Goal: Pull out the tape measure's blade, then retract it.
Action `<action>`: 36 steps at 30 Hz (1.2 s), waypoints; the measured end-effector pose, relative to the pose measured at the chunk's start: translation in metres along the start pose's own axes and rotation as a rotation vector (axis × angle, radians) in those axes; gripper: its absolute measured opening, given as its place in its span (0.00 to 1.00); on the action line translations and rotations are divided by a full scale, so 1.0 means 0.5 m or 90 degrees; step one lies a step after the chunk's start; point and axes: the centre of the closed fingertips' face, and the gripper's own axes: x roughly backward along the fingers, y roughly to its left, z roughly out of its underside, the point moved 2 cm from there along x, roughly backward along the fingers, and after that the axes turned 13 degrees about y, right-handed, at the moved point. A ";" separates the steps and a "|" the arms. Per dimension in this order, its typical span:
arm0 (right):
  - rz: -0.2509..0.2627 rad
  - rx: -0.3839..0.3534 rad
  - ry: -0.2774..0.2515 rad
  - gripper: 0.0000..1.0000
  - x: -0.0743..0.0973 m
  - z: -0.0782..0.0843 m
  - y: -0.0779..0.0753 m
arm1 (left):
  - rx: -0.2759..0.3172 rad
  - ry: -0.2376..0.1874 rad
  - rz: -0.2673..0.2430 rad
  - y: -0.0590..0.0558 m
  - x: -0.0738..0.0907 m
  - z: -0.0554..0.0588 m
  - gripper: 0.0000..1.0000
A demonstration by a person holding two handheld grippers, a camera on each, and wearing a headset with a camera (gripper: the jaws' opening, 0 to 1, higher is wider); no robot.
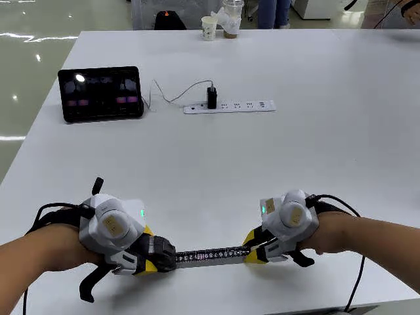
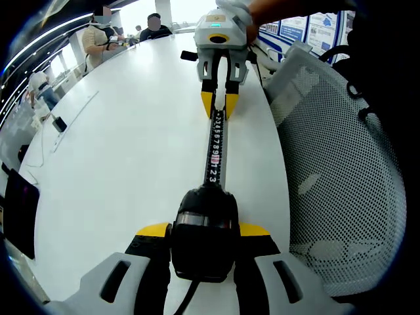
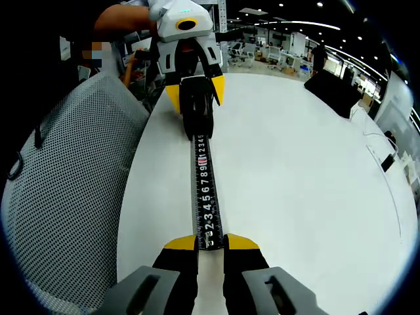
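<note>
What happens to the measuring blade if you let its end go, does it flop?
Probably not floppy: the blade runs straight between the case and the right gripper. It looks thin, so pushing sideways might buckle it. Released, it would likely spring back into the case.

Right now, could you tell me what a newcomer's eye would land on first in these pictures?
The tape measure's blade lies stretched between the two grippers at the near table edge: the left gripper clamps the black case, the right gripper pinches the blade's tip. Farther back sits a dark tablet.
</note>
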 end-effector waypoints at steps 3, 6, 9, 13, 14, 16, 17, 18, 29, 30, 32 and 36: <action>0.001 -0.002 0.001 0.10 0.003 0.006 -0.001 | 0.000 0.000 0.000 0.000 0.000 0.000 0.31; 0.001 -0.004 0.001 0.10 0.005 0.010 0.000 | 0.000 0.001 0.000 0.000 -0.001 0.000 0.31; 0.001 -0.002 0.002 0.10 0.006 0.013 0.001 | 0.000 0.001 -0.001 0.000 -0.001 0.000 0.31; 0.002 -0.004 0.002 0.10 0.009 0.017 0.001 | -0.001 0.000 -0.001 0.000 -0.001 0.000 0.31; 0.002 -0.004 0.002 0.10 0.009 0.018 0.001 | -0.001 0.000 -0.001 0.000 -0.001 0.000 0.31; 0.002 -0.002 0.004 0.10 0.010 0.020 0.001 | -0.001 0.000 -0.001 0.000 -0.001 0.000 0.31; 0.002 -0.001 0.005 0.10 0.011 0.021 0.001 | 0.000 0.000 0.000 0.000 -0.001 0.000 0.31; 0.001 0.000 0.006 0.10 0.011 0.022 0.000 | 0.000 0.000 0.000 0.000 -0.001 0.000 0.31; 0.002 -0.005 0.008 0.10 0.016 0.036 -0.001 | 0.000 0.001 -0.004 -0.003 0.000 0.001 0.31; 0.003 -0.005 0.008 0.10 0.017 0.037 -0.001 | -0.001 0.001 -0.004 -0.003 0.000 0.001 0.31; 0.005 -0.005 0.010 0.10 0.019 0.040 0.000 | -0.004 0.002 -0.003 -0.003 0.000 0.001 0.31; 0.008 -0.007 0.014 0.10 0.022 0.048 0.000 | -0.005 0.002 -0.004 -0.004 0.000 0.001 0.31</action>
